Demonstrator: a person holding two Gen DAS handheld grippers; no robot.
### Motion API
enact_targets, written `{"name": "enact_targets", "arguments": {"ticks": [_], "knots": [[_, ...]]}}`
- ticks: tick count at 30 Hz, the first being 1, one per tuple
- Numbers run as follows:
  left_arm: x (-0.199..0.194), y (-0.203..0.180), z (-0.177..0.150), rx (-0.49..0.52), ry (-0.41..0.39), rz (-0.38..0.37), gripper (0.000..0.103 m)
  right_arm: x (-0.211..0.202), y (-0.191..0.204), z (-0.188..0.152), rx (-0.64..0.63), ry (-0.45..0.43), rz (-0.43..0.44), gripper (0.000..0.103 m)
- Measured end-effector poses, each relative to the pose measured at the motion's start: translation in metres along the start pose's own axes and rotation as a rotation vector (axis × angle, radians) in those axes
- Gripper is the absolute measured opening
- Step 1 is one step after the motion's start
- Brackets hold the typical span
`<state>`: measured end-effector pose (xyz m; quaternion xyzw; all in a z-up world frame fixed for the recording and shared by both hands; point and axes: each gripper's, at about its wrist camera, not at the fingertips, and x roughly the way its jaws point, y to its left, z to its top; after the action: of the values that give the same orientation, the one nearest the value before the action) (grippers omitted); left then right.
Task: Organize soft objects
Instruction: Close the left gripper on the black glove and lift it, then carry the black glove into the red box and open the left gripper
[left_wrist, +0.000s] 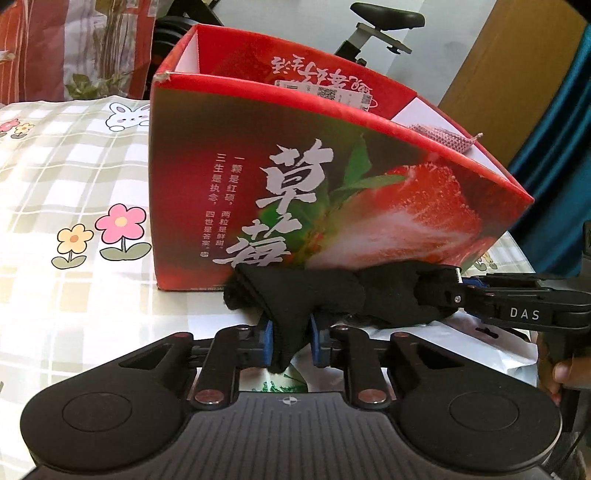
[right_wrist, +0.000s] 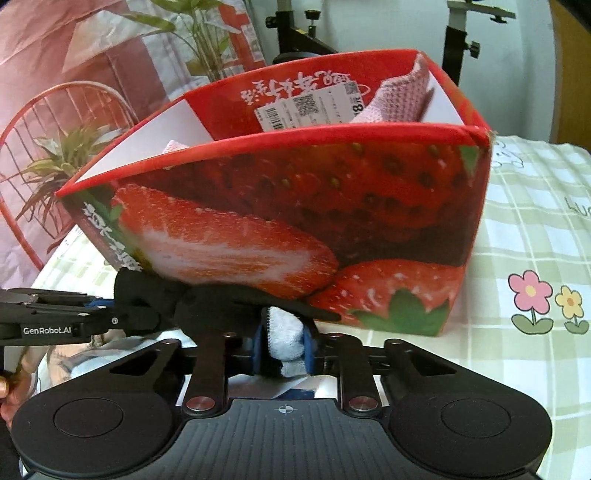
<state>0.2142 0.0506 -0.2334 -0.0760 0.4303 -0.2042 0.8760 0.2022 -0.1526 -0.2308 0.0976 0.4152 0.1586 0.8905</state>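
Two grippers, left gripper (left_wrist: 291, 341) and right gripper (right_wrist: 286, 345), pinching perhaps one black sock (left_wrist: 295, 295), one box (left_wrist: 332, 177)

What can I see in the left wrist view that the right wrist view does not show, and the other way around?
Only the left wrist view shows the large white writing on the box front, a rabbit print on the tablecloth, and the left tongs shut on the black sock.

Only the right wrist view shows the right tongs shut on a white sock, and a potted plant behind.

Both show the red strawberry box, the pink knitted cloth inside it, the label and the checked tablecloth.
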Motion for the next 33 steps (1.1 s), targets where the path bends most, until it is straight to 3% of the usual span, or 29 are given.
{"name": "enact_targets", "arguments": {"ticks": [9,33], "knots": [[-0.016,-0.009,0.002,0.025,-0.032,-0.008,0.018,-0.014,0.005,0.001,-0.024,-0.024,0.005,0.014],[-0.106,-0.051,0.027,0.119,-0.220,-0.011,0.018,-0.106,0.042,0.038,-0.138,-0.214,0.046,0.014]]}}
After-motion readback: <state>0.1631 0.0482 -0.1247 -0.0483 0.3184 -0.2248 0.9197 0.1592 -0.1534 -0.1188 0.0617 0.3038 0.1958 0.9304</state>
